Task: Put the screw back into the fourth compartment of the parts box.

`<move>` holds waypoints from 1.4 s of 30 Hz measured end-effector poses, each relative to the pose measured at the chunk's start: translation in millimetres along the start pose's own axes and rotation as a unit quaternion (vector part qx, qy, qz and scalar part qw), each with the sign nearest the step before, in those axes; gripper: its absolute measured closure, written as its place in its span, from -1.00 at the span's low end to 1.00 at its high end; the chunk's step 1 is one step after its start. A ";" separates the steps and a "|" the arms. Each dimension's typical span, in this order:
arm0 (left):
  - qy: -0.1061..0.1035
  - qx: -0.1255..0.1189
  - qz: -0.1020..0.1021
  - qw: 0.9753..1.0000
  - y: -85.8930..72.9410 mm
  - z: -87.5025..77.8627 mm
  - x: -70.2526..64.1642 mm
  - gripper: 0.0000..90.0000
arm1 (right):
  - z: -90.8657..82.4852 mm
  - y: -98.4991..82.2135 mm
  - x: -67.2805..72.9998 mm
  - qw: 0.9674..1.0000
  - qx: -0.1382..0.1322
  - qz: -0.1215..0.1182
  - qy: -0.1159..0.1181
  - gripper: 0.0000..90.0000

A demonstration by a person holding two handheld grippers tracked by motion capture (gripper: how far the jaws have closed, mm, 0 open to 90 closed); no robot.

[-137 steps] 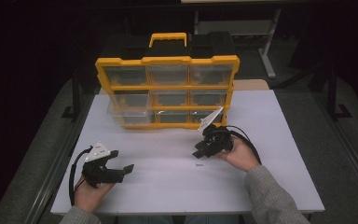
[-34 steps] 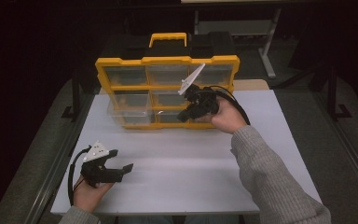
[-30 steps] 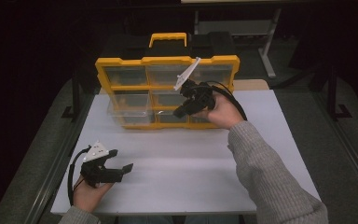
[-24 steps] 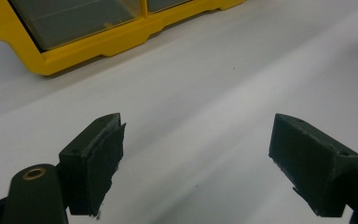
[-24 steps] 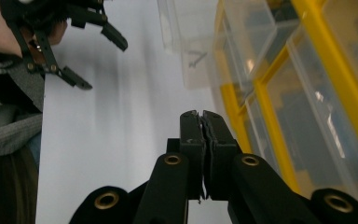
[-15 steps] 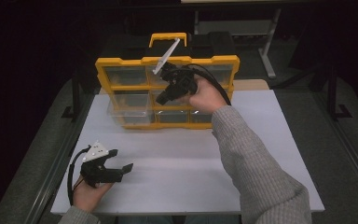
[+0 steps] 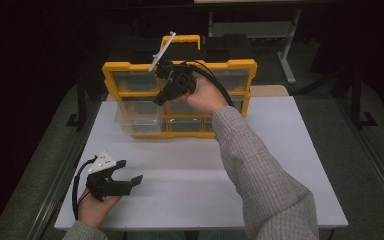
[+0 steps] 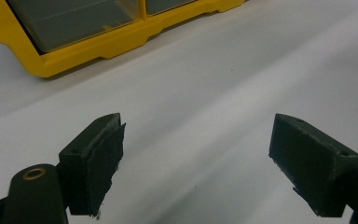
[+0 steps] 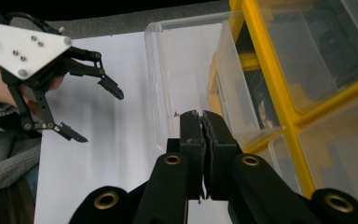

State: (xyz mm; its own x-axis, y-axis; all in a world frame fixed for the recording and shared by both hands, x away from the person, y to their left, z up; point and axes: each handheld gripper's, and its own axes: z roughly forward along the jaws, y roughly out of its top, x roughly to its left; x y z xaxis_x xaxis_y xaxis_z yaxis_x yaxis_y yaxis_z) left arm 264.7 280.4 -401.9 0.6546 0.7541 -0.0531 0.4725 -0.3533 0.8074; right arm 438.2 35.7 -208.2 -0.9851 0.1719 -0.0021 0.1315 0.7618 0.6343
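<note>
A yellow organizer (image 7: pixel 110 75) with clear drawers stands upright at the back of the white table (image 7: pixel 290 165). My right gripper (image 7: pixel 159 101) is held up in front of its upper left drawers, pointing down and left. In the right gripper view its jaws (image 9: pixel 200 116) are shut, pads pressed together with nothing seen between them. Below them a clear drawer (image 9: pixel 182 79) sticks out of the organizer's lower left (image 7: pixel 139 120). My left gripper (image 7: pixel 130 171) rests on the table at the front left, open and empty (image 8: pixel 196 154); it also appears in the right gripper view (image 9: pixel 100 116).
The organizer's yellow base (image 8: pixel 98 46) lies ahead of the left gripper across bare white table. A black case (image 7: pixel 230 47) and a yellow handle (image 7: pixel 187 40) sit behind the organizer. Dark floor and metal frame legs (image 7: pixel 80 100) surround the table.
My right gripper has moved left and upward across the organizer's front, from the middle drawers to the upper left ones, still shut. The left gripper has stayed put.
</note>
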 end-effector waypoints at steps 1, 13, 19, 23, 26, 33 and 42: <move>0.000 0.002 0.001 1.000 0.2 -0.1 0.1 -0.62 | 2.4 3.8 -0.6 1.000 -0.001 -0.002 -0.001 0.92; -0.002 0.003 0.006 1.000 0.4 -0.7 0.1 -0.62 | 31.5 27.2 -0.8 1.000 -0.001 -0.006 0.005 0.91; -0.002 -0.002 0.001 1.000 0.8 -0.9 -0.9 -0.62 | 46.3 25.0 -5.5 1.000 0.002 0.005 0.010 0.91; -0.002 -0.002 0.000 1.000 0.7 -0.7 -0.9 -0.62 | 55.1 21.2 -8.6 1.000 0.004 0.015 0.011 0.91; -0.002 -0.002 0.000 1.000 0.8 -1.0 -1.1 -0.62 | 60.1 18.5 -9.6 1.000 0.006 0.018 0.012 0.91; -0.002 -0.004 0.004 1.000 0.4 0.5 -1.4 -0.62 | 70.0 12.4 -10.9 0.999 0.010 0.026 0.018 0.91; -0.001 -0.010 -0.004 1.000 0.3 0.9 -2.2 -0.62 | 75.6 6.2 -11.8 0.999 0.011 0.032 0.021 0.91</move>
State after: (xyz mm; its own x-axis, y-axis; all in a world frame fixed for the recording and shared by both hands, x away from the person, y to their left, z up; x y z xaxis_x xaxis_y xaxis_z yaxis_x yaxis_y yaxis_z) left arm 263.9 278.1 -402.0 0.6518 0.7559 -0.0611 0.4662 -0.3358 0.8185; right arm 459.0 85.7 -262.7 -0.9783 0.1951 0.0702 0.1964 0.7637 0.6150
